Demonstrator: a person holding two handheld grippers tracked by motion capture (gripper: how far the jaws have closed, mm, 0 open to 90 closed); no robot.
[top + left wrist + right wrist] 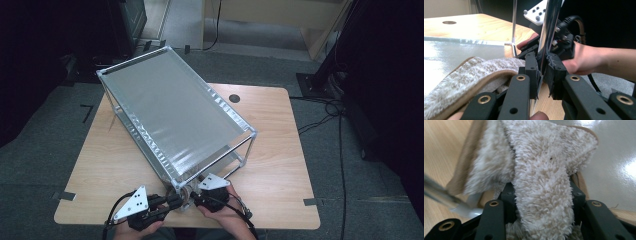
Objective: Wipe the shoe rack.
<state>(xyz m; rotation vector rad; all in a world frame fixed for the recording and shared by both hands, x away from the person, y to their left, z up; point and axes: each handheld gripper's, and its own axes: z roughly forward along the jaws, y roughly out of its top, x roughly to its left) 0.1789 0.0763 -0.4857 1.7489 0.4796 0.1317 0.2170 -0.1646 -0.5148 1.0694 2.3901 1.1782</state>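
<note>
You work in a lab-like room: grey carpet floor [45, 165], tape marks [67, 196], loose cables [325, 117], one wooden table [280, 150].

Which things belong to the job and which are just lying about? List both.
In the job: metal rack, corner post clamped in left gripper; fluffy cloth in right gripper.
Lying about: floor cables, black stand base.
</note>
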